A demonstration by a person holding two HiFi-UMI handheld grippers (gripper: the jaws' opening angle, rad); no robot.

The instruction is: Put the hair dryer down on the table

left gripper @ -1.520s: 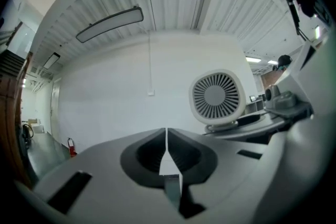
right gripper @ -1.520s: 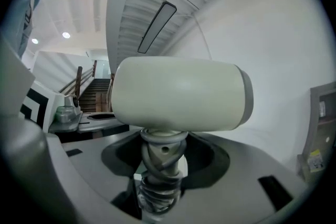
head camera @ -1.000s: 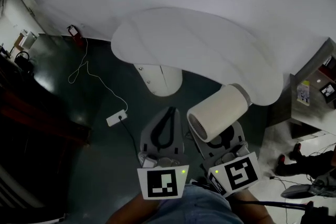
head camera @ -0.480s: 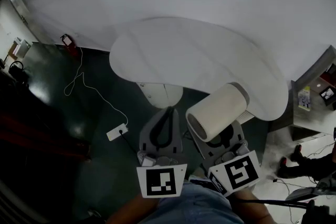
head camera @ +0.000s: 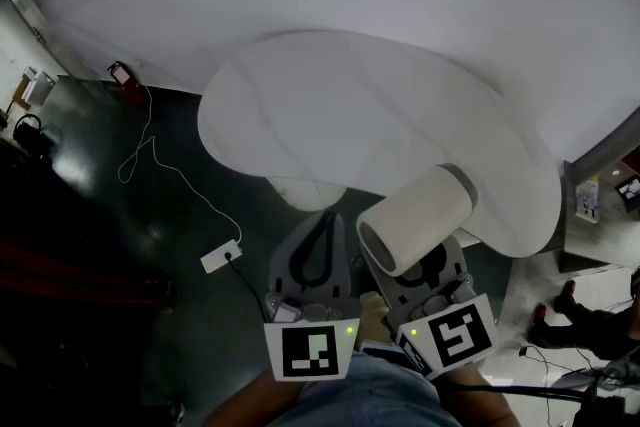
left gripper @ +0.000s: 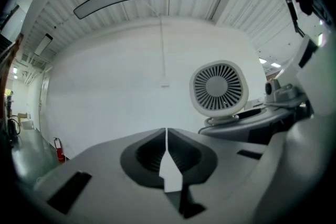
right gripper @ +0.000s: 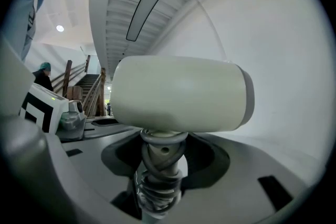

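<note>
1. Holding the hair dryer [right gripper: 178, 94] by its handle [right gripper: 163, 150], the right tongs [right gripper: 160, 168] are clamped on it at a fairly wide gap. The cream barrel sits crosswise above the jaws, up in the air.
2. Seen from the head view, the barrel hangs over the near edge of the white worktop [head camera: 330, 115] and does not rest on it.
3. Just beside them, the left tongs [left gripper: 167, 162] are pressed together with nothing between them.
4. The dryer looks like rigid hard plastic and top-heavy. The bulky barrel probably outweighs the thin handle, so it may tip or roll if released upright.
5. The cord [right gripper: 156, 189] wound round the handle makes a bumpy, slightly springy grip. Low on the handle seems the sound place to hold.
6. Laying it on its side looks safest.
</note>
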